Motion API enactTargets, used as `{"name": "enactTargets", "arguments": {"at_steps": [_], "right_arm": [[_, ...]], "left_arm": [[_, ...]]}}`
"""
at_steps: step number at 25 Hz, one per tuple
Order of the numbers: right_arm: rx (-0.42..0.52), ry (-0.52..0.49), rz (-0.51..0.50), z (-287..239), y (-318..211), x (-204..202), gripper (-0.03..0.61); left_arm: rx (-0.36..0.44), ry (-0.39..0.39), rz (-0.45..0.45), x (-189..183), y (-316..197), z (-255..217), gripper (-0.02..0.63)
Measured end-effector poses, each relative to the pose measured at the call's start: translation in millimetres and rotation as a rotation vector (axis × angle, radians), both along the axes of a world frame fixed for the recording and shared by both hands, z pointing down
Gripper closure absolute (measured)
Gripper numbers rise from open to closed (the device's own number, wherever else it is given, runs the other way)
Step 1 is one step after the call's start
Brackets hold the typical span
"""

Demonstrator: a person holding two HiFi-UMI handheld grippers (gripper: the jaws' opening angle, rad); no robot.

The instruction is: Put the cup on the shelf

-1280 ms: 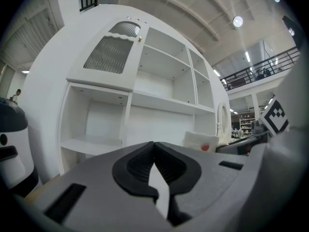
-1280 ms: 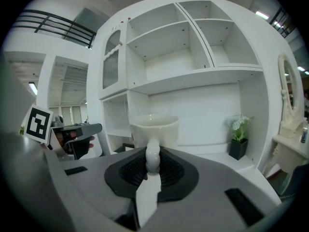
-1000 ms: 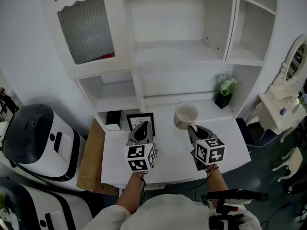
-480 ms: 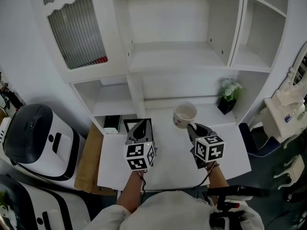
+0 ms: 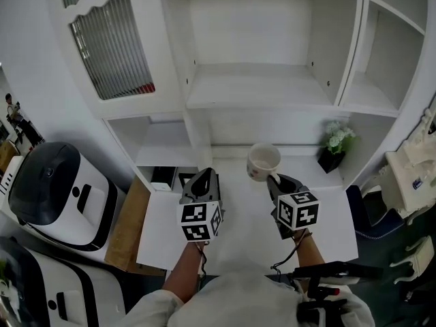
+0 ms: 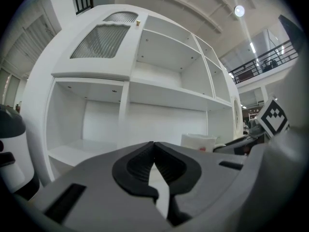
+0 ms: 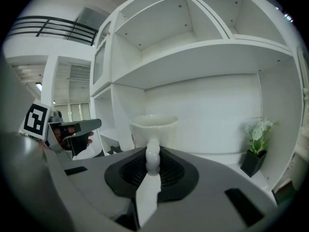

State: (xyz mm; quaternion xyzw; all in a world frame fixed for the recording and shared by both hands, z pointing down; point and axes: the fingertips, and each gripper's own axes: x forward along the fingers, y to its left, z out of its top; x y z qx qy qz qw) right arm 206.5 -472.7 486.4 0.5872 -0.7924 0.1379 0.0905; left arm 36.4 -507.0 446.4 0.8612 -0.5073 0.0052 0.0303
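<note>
A white cup [image 5: 263, 163] [image 7: 153, 130] hangs above the white desk [image 5: 238, 216], upright, with its handle clamped between the pads of my right gripper [image 5: 275, 180] [image 7: 152, 161]. The cup also shows at the right of the left gripper view [image 6: 198, 140]. My left gripper [image 5: 204, 180] [image 6: 154, 162] is beside it on the left, shut and empty. The white shelf unit [image 5: 262, 87] stands behind the desk; its wide middle shelf [image 7: 203, 52] is above and beyond the cup.
A small potted plant [image 5: 337, 145] [image 7: 256, 146] stands at the desk's back right. A black picture frame [image 5: 185, 178] and a dark box [image 5: 162, 176] sit at the back left. A cabinet door with ribbed glass [image 5: 109, 39] is upper left. White-and-black machines [image 5: 54, 193] stand on the floor left.
The head view has tilted, so the shelf unit sits lower and larger in the picture. The right gripper and the cup have risen slightly toward the shelves; the left gripper stays level.
</note>
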Motion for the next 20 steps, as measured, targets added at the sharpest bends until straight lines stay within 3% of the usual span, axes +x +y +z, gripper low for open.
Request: {"name": "enactTargets", "arguments": {"at_steps": [7,12,20], "right_arm": [[0.003,0.03,-0.033,-3,3,-10,0.522],[0.051,0.075,-0.059,-29,14,-15,0.522],[0.089,0.066,-0.065,-70,30,-17,0.522]], "left_arm": [[-0.004,0.006,-0.008,-6,-1,2,0.606],[0.015,0.006,0.007,-2,4,-8,0.606],[0.057,0.011,0.033,3,14,-30,0.606]]}}
